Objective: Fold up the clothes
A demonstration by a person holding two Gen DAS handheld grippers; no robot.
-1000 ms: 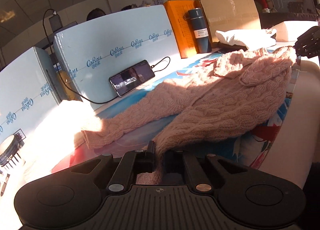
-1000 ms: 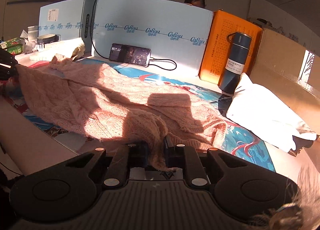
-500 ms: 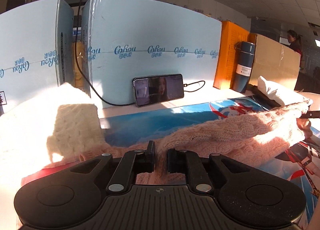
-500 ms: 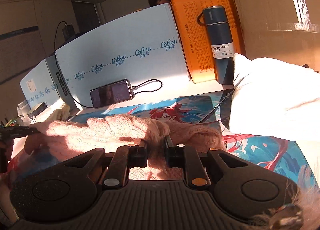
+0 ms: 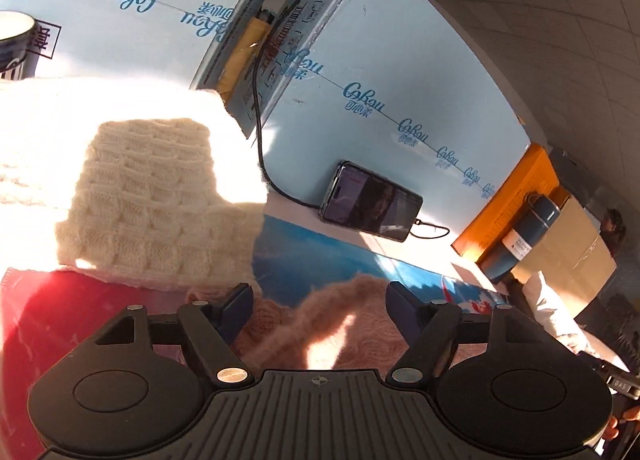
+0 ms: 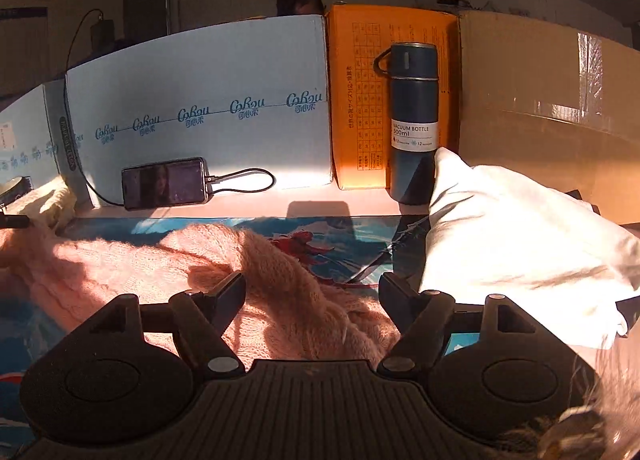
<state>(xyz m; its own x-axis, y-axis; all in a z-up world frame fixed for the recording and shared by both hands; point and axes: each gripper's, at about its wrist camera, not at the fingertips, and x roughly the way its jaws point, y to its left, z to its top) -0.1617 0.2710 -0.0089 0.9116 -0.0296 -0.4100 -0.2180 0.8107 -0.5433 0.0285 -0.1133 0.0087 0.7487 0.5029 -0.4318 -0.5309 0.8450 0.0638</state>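
Nearest the lens, the left gripper (image 5: pixel 320 296) has its jaws spread wide with nothing between them, above the pink sweater (image 5: pixel 340 324). The right gripper (image 6: pixel 312 288) is likewise wide open and empty over the same sweater (image 6: pixel 256 276), a fuzzy cable-knit piece lying bunched on the printed blue mat (image 6: pixel 344 236).

Left of it sits one folded cream knit (image 5: pixel 148 200), chunky and ribbed; to the right lies one smooth white garment (image 6: pixel 520 232), folded and puffy.

Farther back, one phone (image 6: pixel 166 183), screen lit, leans against a pale blue carton (image 6: pixel 224 72) with a black cable (image 6: pixel 244 180) plugged in. One dark cylindrical vacuum bottle (image 6: pixel 412 120) stands upright, capped, before an orange box (image 6: pixel 360 80). A plain brown cardboard box (image 6: pixel 528 100) stands beside that. What the boxes hold cannot be seen.
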